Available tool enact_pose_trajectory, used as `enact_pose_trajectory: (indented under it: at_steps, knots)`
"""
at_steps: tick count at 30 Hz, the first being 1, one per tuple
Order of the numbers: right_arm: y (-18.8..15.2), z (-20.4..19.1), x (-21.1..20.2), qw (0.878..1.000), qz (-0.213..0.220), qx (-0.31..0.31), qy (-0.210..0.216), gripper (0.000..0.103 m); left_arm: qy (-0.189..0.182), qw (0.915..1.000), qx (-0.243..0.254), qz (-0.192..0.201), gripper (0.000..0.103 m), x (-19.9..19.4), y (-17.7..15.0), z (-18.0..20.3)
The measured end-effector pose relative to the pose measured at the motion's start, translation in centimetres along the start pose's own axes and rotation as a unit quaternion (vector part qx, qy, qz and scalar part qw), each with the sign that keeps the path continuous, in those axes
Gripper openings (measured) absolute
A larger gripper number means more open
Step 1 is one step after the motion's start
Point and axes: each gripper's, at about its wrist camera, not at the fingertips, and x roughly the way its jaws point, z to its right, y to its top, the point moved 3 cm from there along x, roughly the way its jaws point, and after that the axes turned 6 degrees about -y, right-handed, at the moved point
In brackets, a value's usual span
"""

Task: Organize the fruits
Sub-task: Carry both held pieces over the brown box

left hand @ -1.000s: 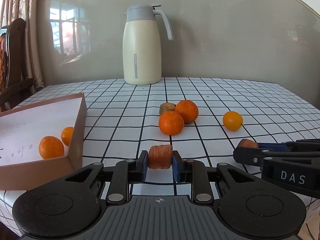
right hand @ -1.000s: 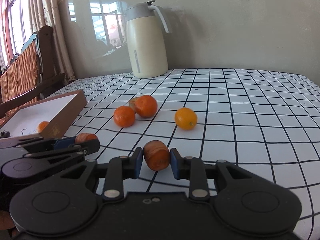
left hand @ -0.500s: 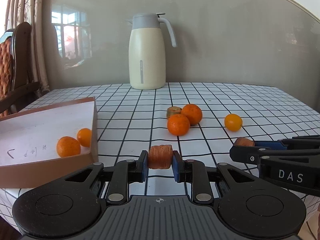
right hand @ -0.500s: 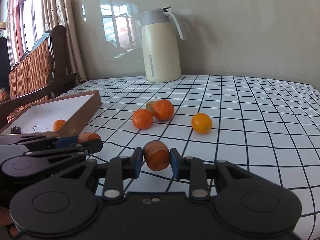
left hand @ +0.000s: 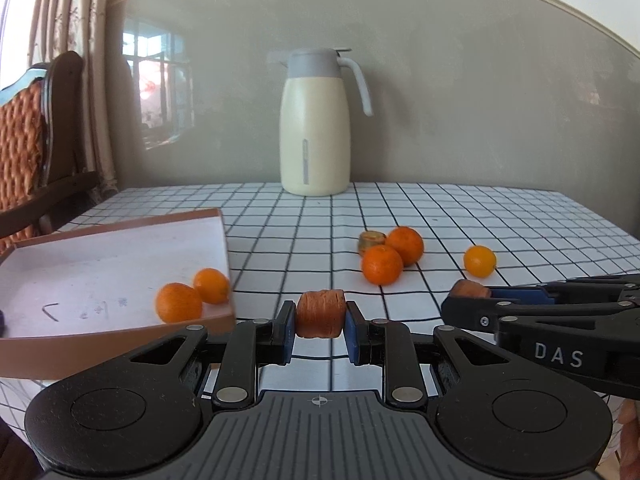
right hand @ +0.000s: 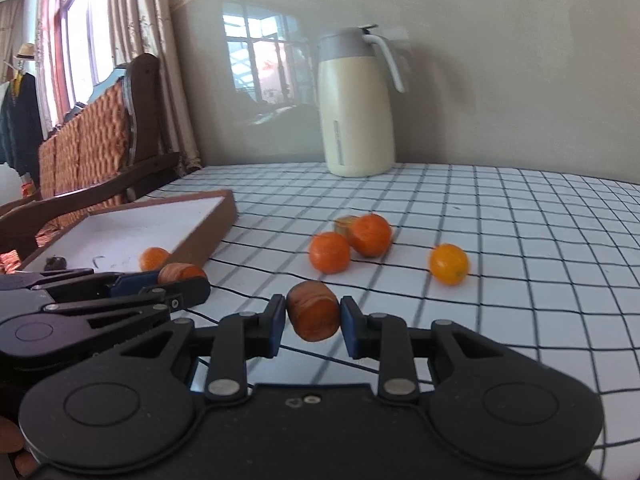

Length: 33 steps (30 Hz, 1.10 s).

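My left gripper (left hand: 320,320) is shut on a carrot chunk (left hand: 320,313), held above the table near the brown box (left hand: 112,336). My right gripper (right hand: 313,318) is shut on another carrot chunk (right hand: 314,310). The box holds two oranges (left hand: 179,302) (left hand: 211,285). On the table lie two oranges (left hand: 382,265) (left hand: 405,245), a small yellow-orange fruit (left hand: 479,261) and a brownish carrot piece (left hand: 371,240). The right gripper shows in the left wrist view (left hand: 468,294); the left gripper shows in the right wrist view (right hand: 176,280).
A cream thermos jug (left hand: 316,124) stands at the back of the checked tablecloth (left hand: 440,216). A wooden wicker chair (right hand: 92,152) is at the left beyond the table edge. A wall runs behind the table.
Both grippers have risen and pulled back with their carrot chunks; the scene looks lower and farther. The box has come further into view on the left.
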Motion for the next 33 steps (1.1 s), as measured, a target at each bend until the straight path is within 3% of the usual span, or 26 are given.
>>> enact_pose_trajectory:
  at_steps: [16, 33]
  knots:
    - [2.2, -6.4, 1.8, 0.997, 0.026, -0.014, 0.076, 0.021, 0.064, 0.9969, -0.036, 0.029, 0.025, -2.7, 0.8, -6.1]
    - [3.1, -11.6, 4.3, 0.992, 0.033, -0.015, 0.125, 0.021, 0.144, 0.9859, -0.079, 0.031, 0.025, -4.5, -0.2, -14.1]
